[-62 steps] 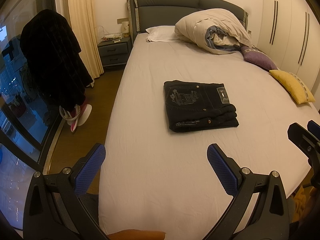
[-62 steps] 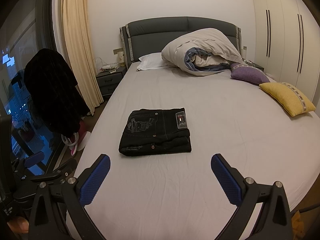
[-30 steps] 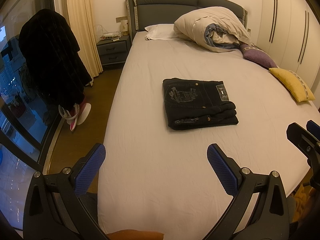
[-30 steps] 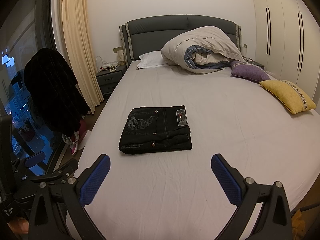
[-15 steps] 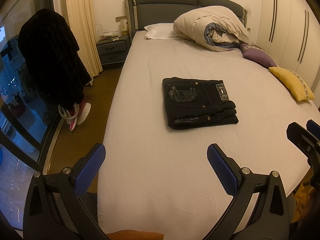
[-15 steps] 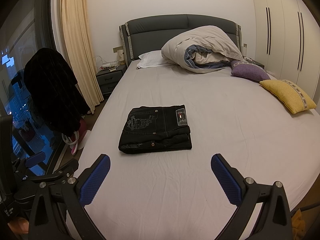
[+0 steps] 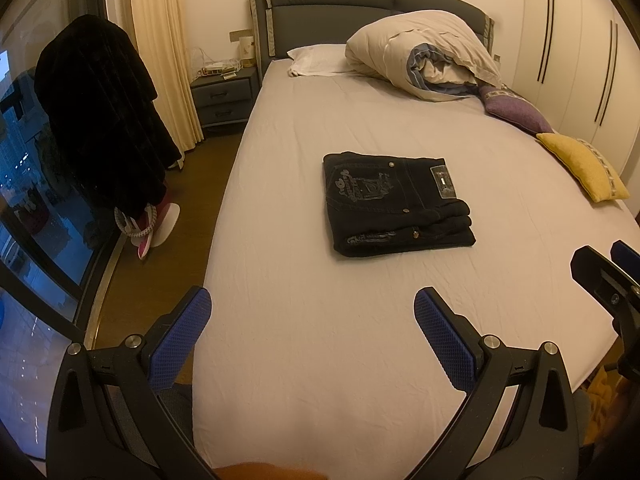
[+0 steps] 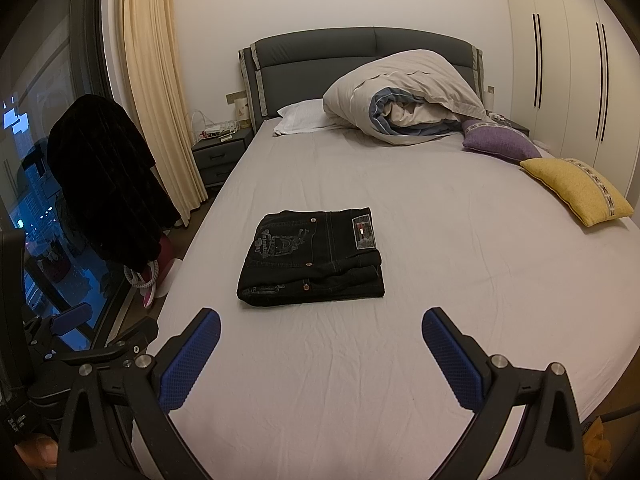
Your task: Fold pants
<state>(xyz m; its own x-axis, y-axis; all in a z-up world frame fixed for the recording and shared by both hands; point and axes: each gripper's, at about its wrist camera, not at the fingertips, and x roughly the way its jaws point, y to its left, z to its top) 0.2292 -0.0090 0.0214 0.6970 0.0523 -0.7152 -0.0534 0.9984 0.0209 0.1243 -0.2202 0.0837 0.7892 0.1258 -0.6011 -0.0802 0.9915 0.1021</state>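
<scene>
A pair of black jeans (image 7: 396, 202) lies folded into a compact rectangle on the white bed sheet (image 7: 320, 340), back pocket and label up; it also shows in the right wrist view (image 8: 314, 258). My left gripper (image 7: 312, 336) is open and empty, held above the bed's foot, well short of the jeans. My right gripper (image 8: 320, 356) is open and empty, also back from the jeans. The right gripper's edge shows at the right of the left wrist view (image 7: 608, 280).
A bunched duvet (image 8: 404, 96) and white pillow (image 8: 300, 118) lie at the headboard. Purple (image 8: 498, 142) and yellow (image 8: 576, 188) cushions lie at the bed's right edge. A dark coat (image 8: 104, 180) hangs at left by the window, with a nightstand (image 8: 220, 152) behind.
Both grippers have stayed open and almost still; the left view has drifted very slightly. The folded jeans have not moved.
</scene>
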